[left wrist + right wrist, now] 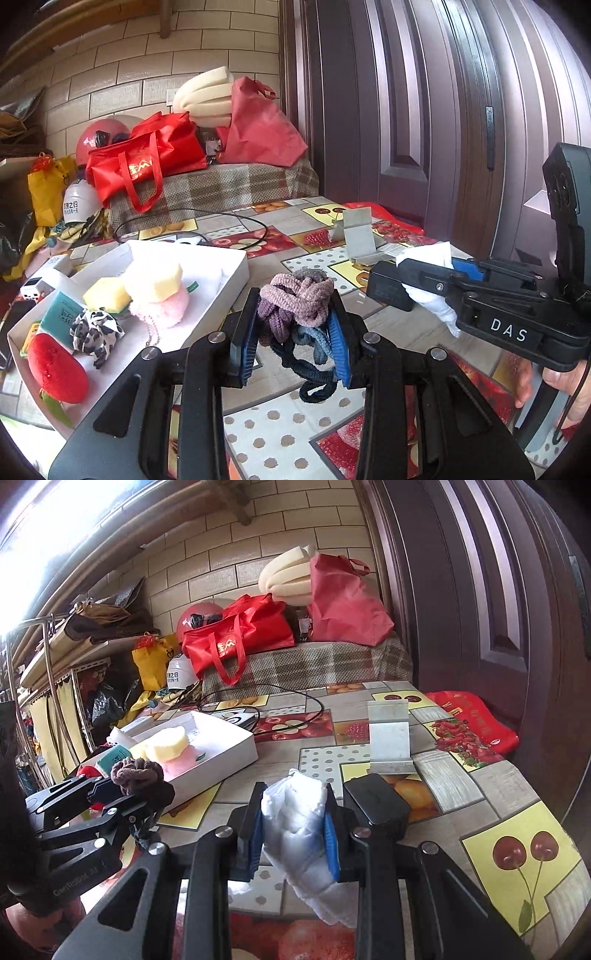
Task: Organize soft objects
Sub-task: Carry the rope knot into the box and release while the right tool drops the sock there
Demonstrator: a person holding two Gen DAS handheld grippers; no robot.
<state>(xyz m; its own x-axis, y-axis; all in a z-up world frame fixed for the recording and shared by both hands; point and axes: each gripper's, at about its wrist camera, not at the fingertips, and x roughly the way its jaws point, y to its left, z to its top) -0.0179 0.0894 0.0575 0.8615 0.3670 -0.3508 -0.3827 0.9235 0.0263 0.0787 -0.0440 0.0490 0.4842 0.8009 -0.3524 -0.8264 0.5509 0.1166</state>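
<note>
Left gripper (pixel 291 328) clamps knotted hair ties (pixel 295 306) — right gripper (pixel 293 830) clamps white cloth (pixel 303 827)

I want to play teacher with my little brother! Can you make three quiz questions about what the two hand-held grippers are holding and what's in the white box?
1. True or false: the left hand-held gripper holds a bundle of hair ties.
2. What colour is the cloth in the right hand-held gripper?
3. Which lies in the white box? A) leopard-print scrunchie B) black charger C) metal stand

Key: 1 true; 2 white; 3 A.
</note>
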